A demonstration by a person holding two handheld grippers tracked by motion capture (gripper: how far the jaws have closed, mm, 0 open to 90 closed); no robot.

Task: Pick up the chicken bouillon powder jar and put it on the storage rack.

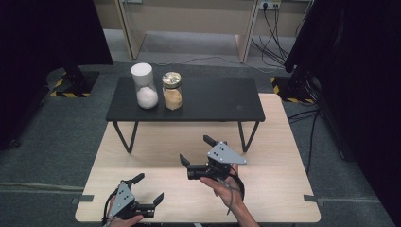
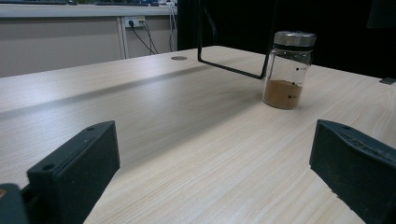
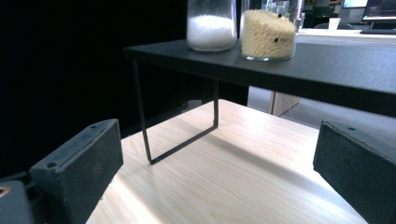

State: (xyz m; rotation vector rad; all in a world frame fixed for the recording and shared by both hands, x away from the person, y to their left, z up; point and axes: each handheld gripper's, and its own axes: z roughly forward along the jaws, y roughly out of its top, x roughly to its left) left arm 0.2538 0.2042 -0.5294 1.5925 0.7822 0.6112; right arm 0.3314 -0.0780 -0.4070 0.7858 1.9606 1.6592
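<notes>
We are holding both tools low over the desk (image 1: 274, 189), and neither is gripping anything. The left tool (image 1: 151, 186) is sitting near the 6 o'clock edge with its jaws spread wide, pointing toward about 2 o'clock across the bare wood. The right tool (image 1: 194, 148) is hovering farther in, near the middle, its jaws likewise released and aiming toward about 11 o'clock. In the left gripper view, a jar of brown powder (image 2: 287, 70) is standing upright on the desk, well apart from the jaws and off toward 1 o'clock of their line, just in front of a thin leg of the black shelf (image 1: 213, 101). Up on that shelf, a jar of white powder (image 1: 144, 87) and a jar of yellow grains (image 1: 172, 91) are standing side by side, just beside each other, at about 11 o'clock from the right tool and above the level of its jaws. We are judging that the brown jar is the left tool's to take. Its long axis is running straight up, so the open jaws would need swinging slightly rightward and travelling forward level, closing across the glass body from either side.
</notes>
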